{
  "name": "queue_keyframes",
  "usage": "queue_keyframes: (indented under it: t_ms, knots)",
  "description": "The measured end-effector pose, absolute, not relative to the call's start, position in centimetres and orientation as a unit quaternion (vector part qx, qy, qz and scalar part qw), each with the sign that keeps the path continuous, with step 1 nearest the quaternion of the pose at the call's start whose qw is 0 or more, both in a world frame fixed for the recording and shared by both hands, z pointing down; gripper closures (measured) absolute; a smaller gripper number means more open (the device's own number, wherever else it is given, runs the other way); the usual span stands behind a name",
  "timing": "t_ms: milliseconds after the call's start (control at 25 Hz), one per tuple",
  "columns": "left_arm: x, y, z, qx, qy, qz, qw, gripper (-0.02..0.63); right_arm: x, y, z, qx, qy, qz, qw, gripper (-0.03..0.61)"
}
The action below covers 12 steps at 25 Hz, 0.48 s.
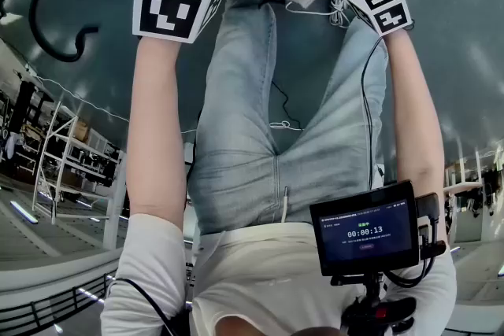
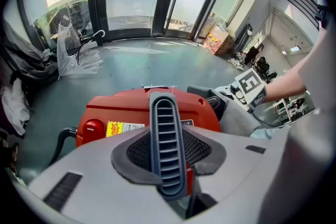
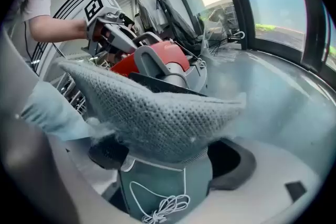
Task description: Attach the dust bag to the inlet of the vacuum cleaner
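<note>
Grey mesh dust bag clamped in my right gripper, red vacuum cleaner at eleven o'clock, my left gripper closed on its ribbed handle

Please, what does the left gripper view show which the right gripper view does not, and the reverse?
Only the left gripper view: the yellow sticker and the black cable on the machine. Only the right gripper view: the white drawstring on the cloth between the right gripper's jaws. Both: the red vacuum cleaner, its grey handle and the grey dust bag.
</note>
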<state>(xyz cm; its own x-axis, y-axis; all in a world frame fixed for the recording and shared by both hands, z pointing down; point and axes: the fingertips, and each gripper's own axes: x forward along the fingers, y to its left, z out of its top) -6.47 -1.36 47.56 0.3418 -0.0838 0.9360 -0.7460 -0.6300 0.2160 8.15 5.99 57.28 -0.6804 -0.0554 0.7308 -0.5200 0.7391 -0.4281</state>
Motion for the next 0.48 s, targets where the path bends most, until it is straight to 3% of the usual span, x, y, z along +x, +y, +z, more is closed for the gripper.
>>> queue_keyframes:
  t_ms: [160, 400, 480]
  knots:
    - [-6.5, -1.0, 47.3, 0.752, -0.28, 0.5, 0.325, 0.486, 7.9, 6.1, 57.1, 0.179, -0.847, 0.297, 0.403, 0.105]
    - [-6.8, -0.4, 47.3, 0.753, -0.278, 0.502, 0.324, 0.486, 8.0, 7.0, 57.9, 0.073, -0.817, 0.165, 0.548, 0.127]
    - [-6.8, -0.5, 47.3, 0.753, -0.279, 0.501, 0.324, 0.486, 7.8, 7.1, 58.1, 0.048, -0.815, 0.202, 0.541, 0.145]
